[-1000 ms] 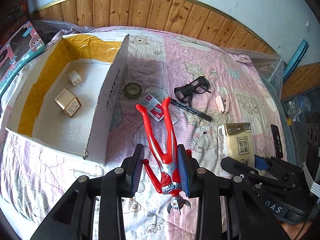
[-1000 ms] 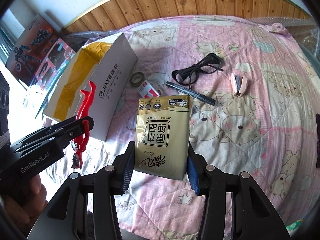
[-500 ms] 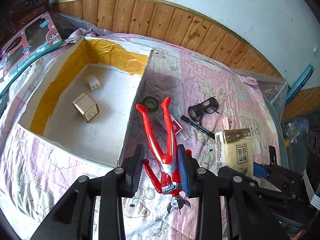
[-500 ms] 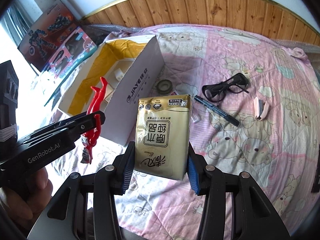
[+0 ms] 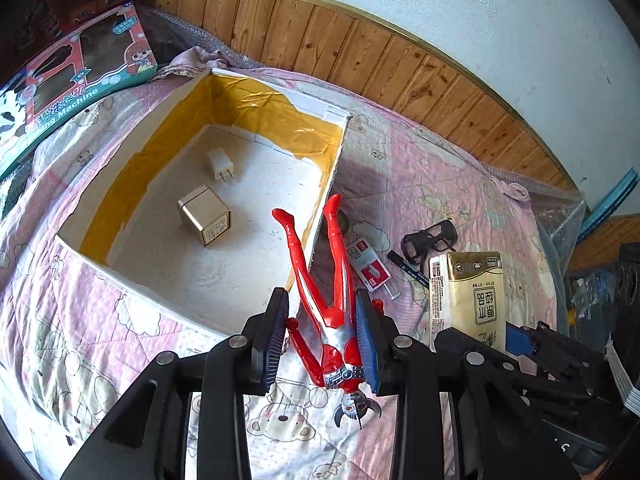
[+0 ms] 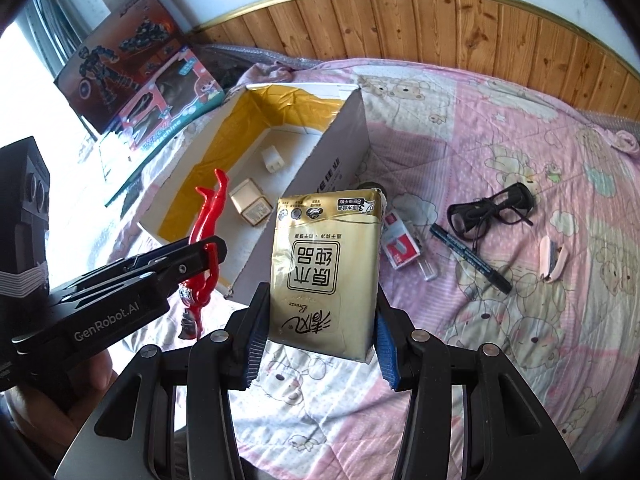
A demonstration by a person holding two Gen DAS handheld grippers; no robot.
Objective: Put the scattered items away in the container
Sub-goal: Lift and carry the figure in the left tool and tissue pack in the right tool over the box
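My left gripper (image 5: 322,338) is shut on a red and silver toy figure (image 5: 326,300), head toward me, its legs straddling the near right wall of the open cardboard box (image 5: 334,184). My right gripper (image 6: 318,338) is shut on a gold tissue pack (image 6: 326,276), held above the bedspread just right of the cardboard box (image 6: 340,148). Inside the box lie a small gold box (image 5: 206,220) and a white charger plug (image 5: 220,164). The left gripper (image 6: 208,258) with the toy figure (image 6: 206,216) shows in the right wrist view.
On the pink bedspread right of the box lie black glasses (image 6: 490,210), a black marker (image 6: 470,258), a red and white packet (image 6: 400,242) and a pink stapler (image 6: 552,260). Toy boxes (image 6: 140,80) stand left of the box. A wooden panelled wall (image 5: 400,68) runs behind.
Both grippers have risen and moved left toward the box with their loads. The figure's legs now reach over the box's right wall; before they hung over the bedspread.
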